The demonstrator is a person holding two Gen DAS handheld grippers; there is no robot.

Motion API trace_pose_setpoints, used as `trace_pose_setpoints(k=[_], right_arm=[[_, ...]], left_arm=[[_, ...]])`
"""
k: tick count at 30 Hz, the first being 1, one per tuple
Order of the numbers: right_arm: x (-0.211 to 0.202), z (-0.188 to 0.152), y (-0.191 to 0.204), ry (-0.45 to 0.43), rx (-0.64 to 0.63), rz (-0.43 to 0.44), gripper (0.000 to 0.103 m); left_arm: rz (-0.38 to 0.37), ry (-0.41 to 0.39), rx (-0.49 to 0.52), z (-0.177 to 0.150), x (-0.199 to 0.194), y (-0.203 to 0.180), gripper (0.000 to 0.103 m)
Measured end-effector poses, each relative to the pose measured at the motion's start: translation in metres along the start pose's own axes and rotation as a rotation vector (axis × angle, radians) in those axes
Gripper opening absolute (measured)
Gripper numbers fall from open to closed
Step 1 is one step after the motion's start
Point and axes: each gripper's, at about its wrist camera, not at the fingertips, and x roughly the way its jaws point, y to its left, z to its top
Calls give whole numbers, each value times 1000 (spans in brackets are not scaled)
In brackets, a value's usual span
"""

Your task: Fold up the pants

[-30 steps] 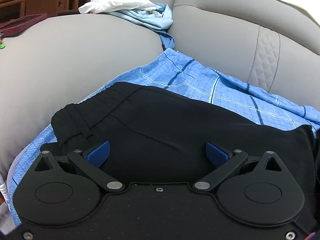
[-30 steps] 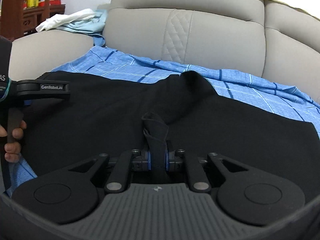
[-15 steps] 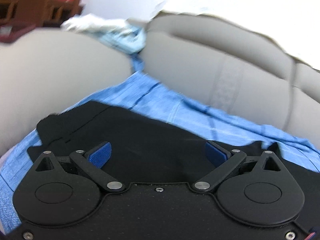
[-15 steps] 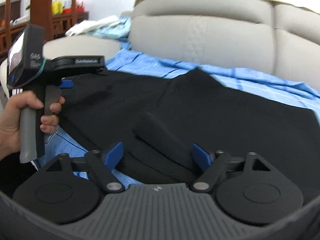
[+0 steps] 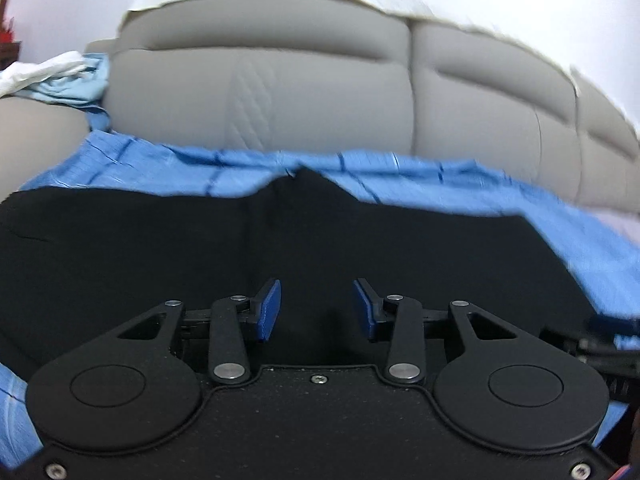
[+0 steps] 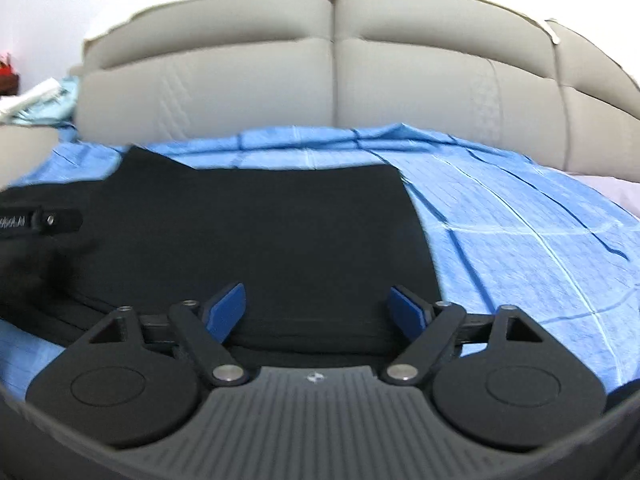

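Observation:
The black pants lie flat on a blue checked sheet on the sofa seat. In the right wrist view the pants spread from the left to the middle, with their right edge against the sheet. My left gripper is open with blue pads, holding nothing, low over the pants' near edge. My right gripper is wide open and empty over the pants' near edge. The left gripper's body shows at the left of the right wrist view.
The grey sofa backrest rises behind the sheet. A pile of white and light blue clothes lies on the left armrest. Bare blue sheet lies to the right of the pants.
My right gripper let go of the pants fold it held and opened wide. Both grippers swung to the right. My left gripper's fingers have come closer together but stay open.

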Motion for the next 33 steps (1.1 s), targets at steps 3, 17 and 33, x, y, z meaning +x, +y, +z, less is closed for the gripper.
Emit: trace_pose_setpoints(k=[3, 17, 33], right_arm=[[4, -8, -10, 26, -6, -36, 81], [10, 36, -64, 14, 138, -76, 58], [157, 110, -47, 165, -36, -60, 39]], left_arm=[[43, 30, 64, -16, 3, -16, 38], [93, 47, 133, -26, -7, -28, 43], [105, 51, 114, -25, -5, -25, 48]])
